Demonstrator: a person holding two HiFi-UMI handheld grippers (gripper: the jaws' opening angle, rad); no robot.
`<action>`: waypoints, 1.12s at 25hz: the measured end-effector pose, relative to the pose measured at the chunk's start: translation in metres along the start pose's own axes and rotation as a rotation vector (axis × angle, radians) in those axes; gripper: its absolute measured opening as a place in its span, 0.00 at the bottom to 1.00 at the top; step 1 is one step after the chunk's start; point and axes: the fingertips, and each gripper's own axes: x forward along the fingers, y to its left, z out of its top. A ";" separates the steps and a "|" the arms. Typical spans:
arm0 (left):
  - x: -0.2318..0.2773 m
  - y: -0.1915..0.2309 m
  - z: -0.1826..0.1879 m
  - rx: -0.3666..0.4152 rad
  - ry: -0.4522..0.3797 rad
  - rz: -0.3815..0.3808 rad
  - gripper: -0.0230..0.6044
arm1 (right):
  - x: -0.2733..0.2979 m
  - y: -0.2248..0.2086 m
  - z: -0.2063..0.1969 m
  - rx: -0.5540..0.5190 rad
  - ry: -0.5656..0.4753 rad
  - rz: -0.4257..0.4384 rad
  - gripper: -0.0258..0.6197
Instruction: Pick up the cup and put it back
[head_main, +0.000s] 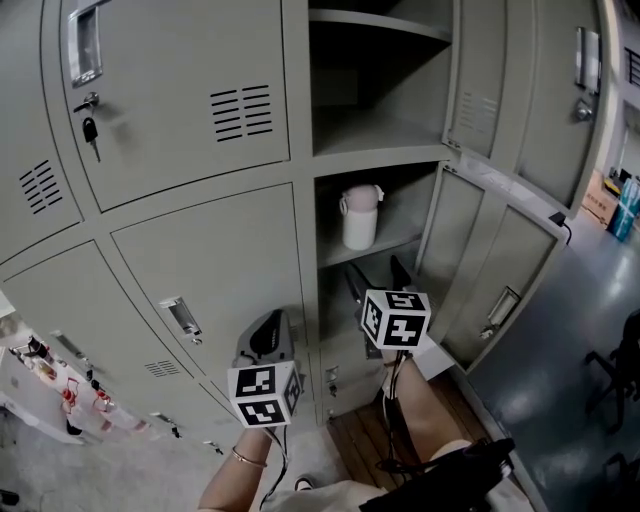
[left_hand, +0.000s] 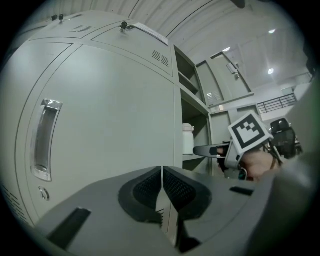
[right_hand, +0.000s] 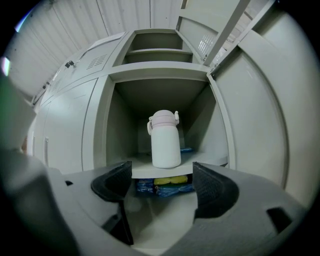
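Here we hold the right gripper with jaws apart and empty, the cup upright ahead of it on a locker shelf; the left gripper, jaws together, faces a shut door.

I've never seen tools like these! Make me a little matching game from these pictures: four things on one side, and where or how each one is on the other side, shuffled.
Things
1. white cylindrical cup with a pale pink lid
2. left tongs
3. right tongs
4. small dark key

States
A. jaws pressed together, holding nothing
B. hanging from the lock of a closed grey locker door
C. standing upright on the shelf of an open locker
D. jaws apart, gripping nothing

Pairs: 1-C, 2-A, 3-D, 4-B
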 end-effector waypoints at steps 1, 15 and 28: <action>0.000 0.000 0.000 0.002 0.000 0.000 0.06 | 0.002 -0.001 0.001 -0.001 0.000 0.000 0.61; -0.002 0.009 -0.005 0.004 0.012 0.026 0.06 | 0.040 0.001 0.014 -0.032 0.002 0.031 0.63; 0.000 0.012 -0.008 -0.007 0.013 0.040 0.06 | 0.072 -0.003 0.023 -0.046 0.011 0.028 0.65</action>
